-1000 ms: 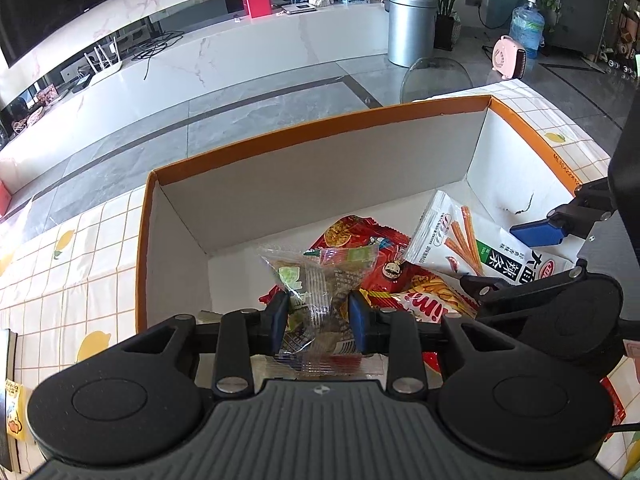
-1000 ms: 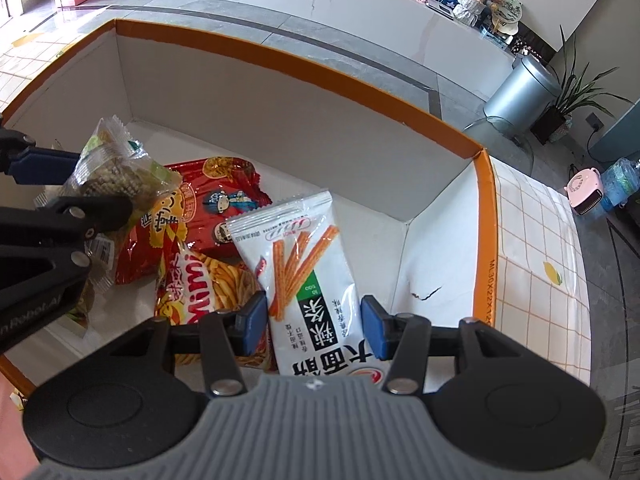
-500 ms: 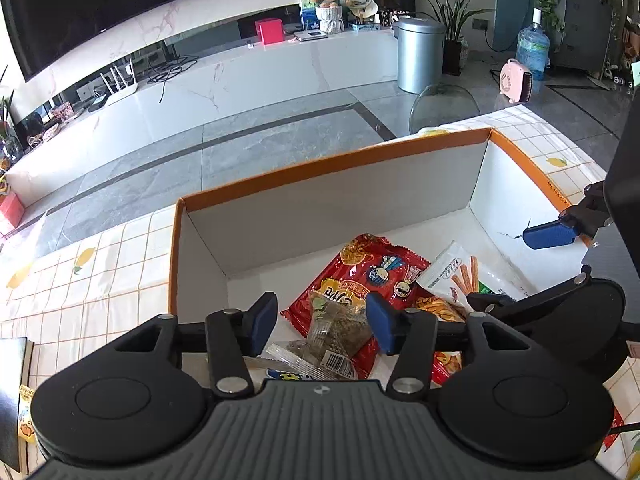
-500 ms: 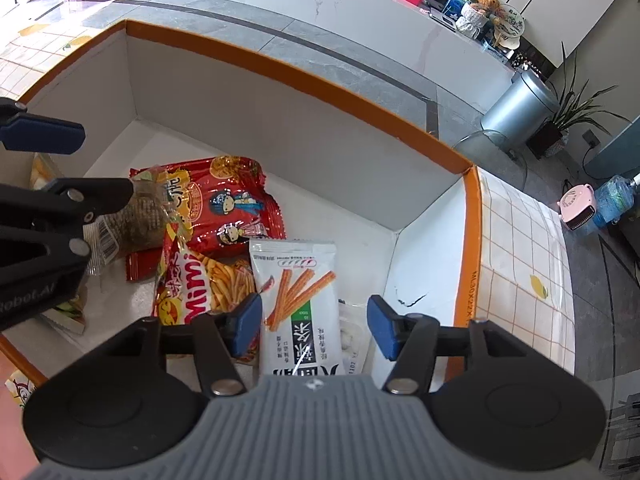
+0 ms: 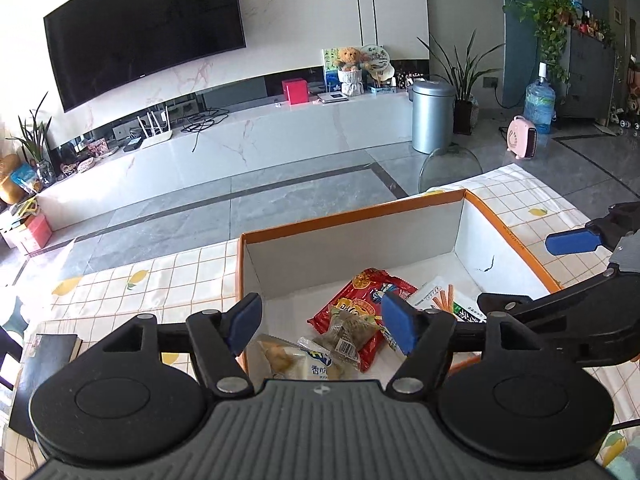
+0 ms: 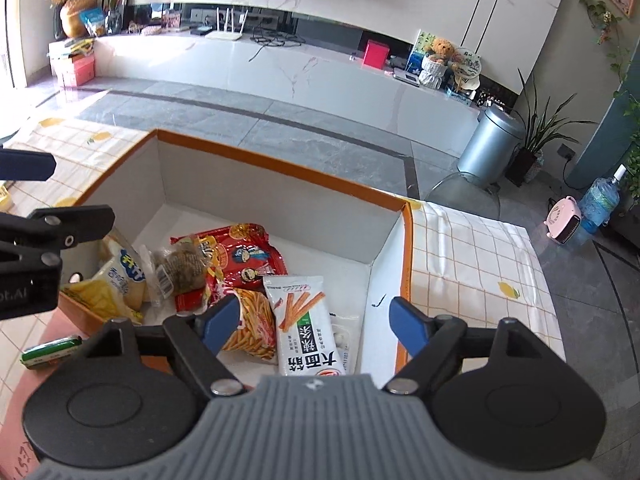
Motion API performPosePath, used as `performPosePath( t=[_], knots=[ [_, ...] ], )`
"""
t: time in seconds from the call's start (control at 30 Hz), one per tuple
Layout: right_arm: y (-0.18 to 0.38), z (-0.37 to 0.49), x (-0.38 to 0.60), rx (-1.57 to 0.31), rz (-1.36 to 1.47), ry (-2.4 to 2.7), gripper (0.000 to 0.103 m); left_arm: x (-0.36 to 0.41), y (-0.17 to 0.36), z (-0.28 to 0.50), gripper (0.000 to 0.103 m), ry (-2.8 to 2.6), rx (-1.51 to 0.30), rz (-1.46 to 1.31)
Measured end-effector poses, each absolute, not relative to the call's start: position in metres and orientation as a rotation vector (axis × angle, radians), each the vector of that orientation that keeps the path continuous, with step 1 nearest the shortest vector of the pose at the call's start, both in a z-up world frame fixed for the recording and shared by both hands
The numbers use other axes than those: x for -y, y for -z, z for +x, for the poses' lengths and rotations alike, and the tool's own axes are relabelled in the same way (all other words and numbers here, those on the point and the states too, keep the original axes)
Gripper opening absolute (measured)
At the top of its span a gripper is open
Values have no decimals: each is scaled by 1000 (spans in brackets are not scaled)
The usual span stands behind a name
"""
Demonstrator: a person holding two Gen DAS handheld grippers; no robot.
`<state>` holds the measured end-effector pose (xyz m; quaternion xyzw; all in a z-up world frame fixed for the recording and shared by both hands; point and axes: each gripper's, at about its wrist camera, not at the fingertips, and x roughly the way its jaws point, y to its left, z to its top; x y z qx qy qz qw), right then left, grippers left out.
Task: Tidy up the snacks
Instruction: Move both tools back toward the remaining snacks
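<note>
A white box with an orange rim (image 5: 352,216) (image 6: 280,168) stands on the checked tablecloth. Inside lie a red snack bag (image 5: 362,292) (image 6: 244,256), a clear packet of brown snacks (image 5: 348,328) (image 6: 180,264), a white and yellow bag (image 5: 304,364) (image 6: 120,280), an orange stick-snack bag (image 6: 252,328) and a white and green stick-snack bag (image 6: 304,324) (image 5: 444,300). My left gripper (image 5: 322,328) hangs above the clear packet, jaws opening, nothing between the pads. My right gripper (image 6: 312,320) hovers over the white and green bag, jaws opening, gripping nothing.
A dark book (image 5: 44,364) lies on the cloth left of the box. A small green packet (image 6: 52,352) lies outside the box's near left corner. Beyond the table are a grey floor, a metal bin (image 5: 432,116) and a clear chair back (image 5: 448,168).
Both grippers let go of their packets, opened wide and rose back from the box. The clear packet and the white and green bag now lie in the box.
</note>
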<state>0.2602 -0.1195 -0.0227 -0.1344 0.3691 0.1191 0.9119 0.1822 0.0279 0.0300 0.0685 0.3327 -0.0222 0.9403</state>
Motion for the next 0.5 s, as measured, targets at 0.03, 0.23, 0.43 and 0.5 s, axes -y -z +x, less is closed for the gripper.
performPosePath(
  t=[0.03,0.23,0.43,0.5],
  knots=[
    [20,252,122,-745,-258,-247,80,-29,-32,176,81,44,-673,136],
    [10,200,135,-657,-171,-251,82,-34,-38,142,82,47,-659,114],
    [21,161,152,-639,-76,-233,83,-44,-27,114,83,76,-698,83],
    [29,151,158,-647,-53,-222,83,-49,-21,109,83,82,-715,77]
  ],
)
